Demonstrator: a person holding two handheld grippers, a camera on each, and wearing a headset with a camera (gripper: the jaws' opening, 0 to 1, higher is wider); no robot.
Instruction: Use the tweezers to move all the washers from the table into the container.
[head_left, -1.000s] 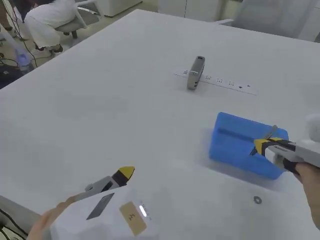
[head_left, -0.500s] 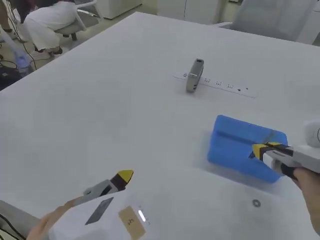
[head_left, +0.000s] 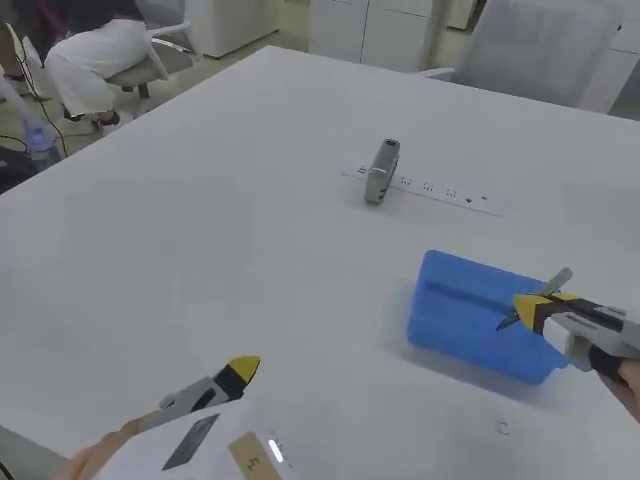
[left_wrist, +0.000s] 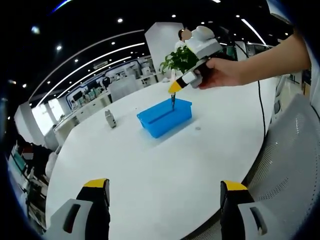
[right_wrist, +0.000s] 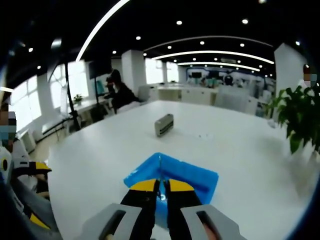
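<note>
The blue container (head_left: 470, 310) lies on the white table, right of centre. My right gripper (head_left: 528, 310) hovers above its right end, shut on the metal tweezers (head_left: 508, 318), whose tips point down into the container. I cannot tell whether anything is pinched in the tips. One small washer (head_left: 503, 427) rests on the table in front of the container. In the left gripper view, the container (left_wrist: 165, 117), the tweezers (left_wrist: 173, 102) and the washer (left_wrist: 198, 128) lie ahead. My left gripper (left_wrist: 165, 187) stands open and holds nothing, low at the table's near edge (head_left: 238, 375). The right gripper view looks down its shut gripper (right_wrist: 161, 186) at the container (right_wrist: 190, 180).
A small grey block (head_left: 381, 170) stands mid-table beside a strip of small marks (head_left: 440, 190). A person sits on a chair (head_left: 95, 55) beyond the table's far left corner. A potted plant (right_wrist: 300, 117) stands off the right side. Bare tabletop (head_left: 200, 230) spreads to the left.
The head camera has tilted, so everything sits lower in the picture. The right gripper stays over the container's right end with the tweezers. The left gripper has hardly moved.
</note>
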